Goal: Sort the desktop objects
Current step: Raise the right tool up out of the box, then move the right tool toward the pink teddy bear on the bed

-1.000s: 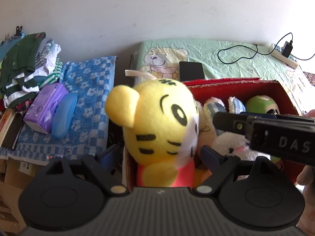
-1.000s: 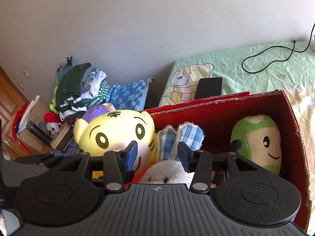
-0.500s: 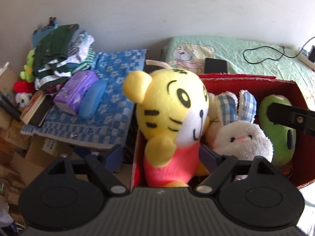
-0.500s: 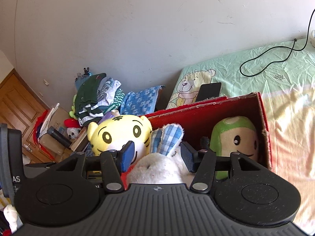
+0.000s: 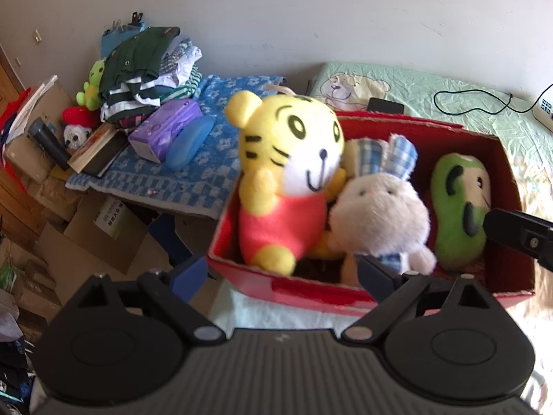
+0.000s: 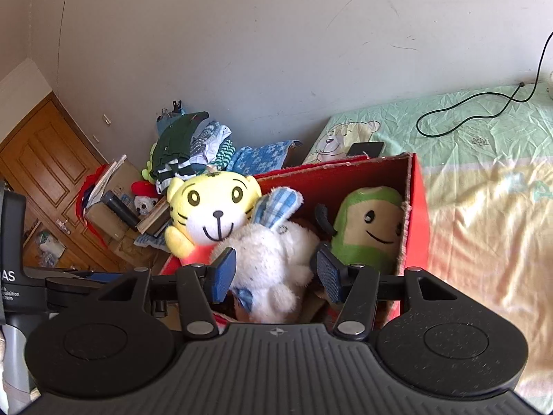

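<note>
Red cardboard walls of the box (image 5: 345, 297) are seen packed with three plush toys, the yellow tiger (image 5: 293, 159) propped upright at its left end against the white rabbit (image 5: 380, 207), with the green toy (image 5: 456, 207) leaning at the right wall. The left gripper (image 5: 281, 276) is held above the near rim with jaws spread and empty. The right gripper (image 6: 273, 275) is likewise held open and unladen before the rabbit, suggesting the sorting here is judged done.
</note>
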`<state>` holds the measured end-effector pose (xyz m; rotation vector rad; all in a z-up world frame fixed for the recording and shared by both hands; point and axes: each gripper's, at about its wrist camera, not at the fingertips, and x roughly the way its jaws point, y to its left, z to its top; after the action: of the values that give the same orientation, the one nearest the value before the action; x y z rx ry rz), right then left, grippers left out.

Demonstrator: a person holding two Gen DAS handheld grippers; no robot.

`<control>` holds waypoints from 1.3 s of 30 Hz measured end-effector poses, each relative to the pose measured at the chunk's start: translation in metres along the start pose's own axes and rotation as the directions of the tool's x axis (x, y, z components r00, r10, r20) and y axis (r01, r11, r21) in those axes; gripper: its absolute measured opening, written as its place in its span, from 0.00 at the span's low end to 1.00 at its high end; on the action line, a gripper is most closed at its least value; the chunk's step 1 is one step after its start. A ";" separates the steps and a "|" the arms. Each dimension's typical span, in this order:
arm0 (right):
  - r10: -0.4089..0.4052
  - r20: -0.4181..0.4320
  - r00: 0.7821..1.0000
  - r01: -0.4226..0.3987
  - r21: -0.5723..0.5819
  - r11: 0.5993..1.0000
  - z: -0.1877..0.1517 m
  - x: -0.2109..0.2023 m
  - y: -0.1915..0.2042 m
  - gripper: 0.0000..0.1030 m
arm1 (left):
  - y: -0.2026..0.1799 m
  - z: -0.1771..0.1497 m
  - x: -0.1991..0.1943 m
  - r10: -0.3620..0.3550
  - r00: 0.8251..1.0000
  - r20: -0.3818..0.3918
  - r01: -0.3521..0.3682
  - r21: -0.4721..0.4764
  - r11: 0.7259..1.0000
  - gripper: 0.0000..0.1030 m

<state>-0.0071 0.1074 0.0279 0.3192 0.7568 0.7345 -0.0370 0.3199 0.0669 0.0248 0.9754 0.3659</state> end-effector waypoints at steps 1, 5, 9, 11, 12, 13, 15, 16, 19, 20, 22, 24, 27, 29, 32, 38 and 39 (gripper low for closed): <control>-0.004 0.000 1.000 0.004 -0.004 1.000 -0.002 -0.002 -0.003 0.55 | -0.004 -0.003 -0.002 -0.003 1.000 -0.006 0.003 -0.003 1.000 0.94; -0.012 -0.001 1.000 0.012 0.002 1.000 -0.010 -0.014 -0.016 0.59 | -0.024 -0.014 -0.006 -0.011 1.000 -0.027 0.012 0.007 1.000 0.94; -0.025 0.003 1.000 0.025 0.010 1.000 -0.017 -0.028 -0.029 0.59 | -0.045 -0.025 -0.011 -0.038 0.998 -0.050 0.039 0.016 0.999 0.94; -0.038 0.005 0.999 0.038 0.017 0.999 -0.020 -0.034 -0.036 0.59 | -0.057 -0.031 -0.014 -0.047 0.997 -0.058 0.048 0.028 0.998 0.94; -0.046 0.004 0.999 0.046 0.019 0.999 -0.022 -0.037 -0.040 0.59 | -0.063 -0.033 -0.014 -0.051 0.997 -0.062 0.053 0.036 0.998 0.94; -0.052 0.003 0.999 0.052 0.021 0.998 -0.024 -0.040 -0.043 0.59 | -0.070 -0.036 -0.014 -0.056 0.996 -0.069 0.059 0.044 0.997 0.94; -0.062 0.001 0.998 0.062 0.032 0.998 -0.028 -0.046 -0.052 0.59 | -0.083 -0.042 -0.013 -0.068 0.994 -0.085 0.074 0.066 0.995 0.94; -0.068 -0.001 0.998 0.068 0.038 0.997 -0.030 -0.049 -0.056 0.59 | -0.091 -0.046 -0.012 -0.072 0.993 -0.093 0.079 0.079 0.994 0.94; -0.087 -0.012 0.996 0.088 0.061 0.994 -0.038 -0.056 -0.069 0.59 | -0.111 -0.056 -0.009 -0.083 0.989 -0.121 0.096 0.113 0.989 0.94; -0.093 -0.017 0.995 0.094 0.071 0.993 -0.041 -0.059 -0.074 0.59 | -0.117 -0.059 -0.009 -0.089 0.987 -0.130 0.105 0.122 0.987 0.94; -0.103 -0.025 0.994 0.105 0.090 0.990 -0.046 -0.064 -0.083 0.59 | -0.130 -0.065 -0.008 -0.100 0.984 -0.148 0.121 0.139 0.983 0.95; -0.112 -0.034 0.993 0.115 0.109 0.987 -0.052 -0.069 -0.091 0.59 | -0.142 -0.071 -0.007 -0.111 0.981 -0.161 0.136 0.159 0.978 0.95; -0.143 -0.048 0.989 0.148 0.124 0.981 -0.062 -0.077 -0.104 0.59 | -0.160 -0.080 -0.004 -0.129 0.975 -0.181 0.165 0.195 0.967 0.96; -0.161 -0.059 0.985 0.168 0.148 0.975 -0.069 -0.082 -0.114 0.59 | -0.171 -0.085 -0.002 -0.150 0.968 -0.203 0.193 0.215 0.957 0.96; -0.191 -0.070 0.979 0.201 0.190 0.961 -0.078 -0.090 -0.128 0.59 | -0.190 -0.092 0.002 -0.188 0.955 -0.230 0.243 0.241 0.940 0.96; -0.247 -0.080 0.966 0.259 0.232 0.938 -0.089 -0.107 -0.146 0.59 | -0.227 -0.102 0.012 -0.253 0.922 -0.293 0.338 0.293 0.894 0.96; -0.259 -0.077 0.963 0.270 0.233 0.934 -0.090 -0.110 -0.148 0.59 | -0.233 -0.102 0.012 -0.262 0.917 -0.301 0.351 0.299 0.887 0.96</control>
<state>-0.0545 -0.0741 -0.0543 0.4129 0.9149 0.3950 -0.0459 0.0909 -0.0436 0.1457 1.2685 -0.1078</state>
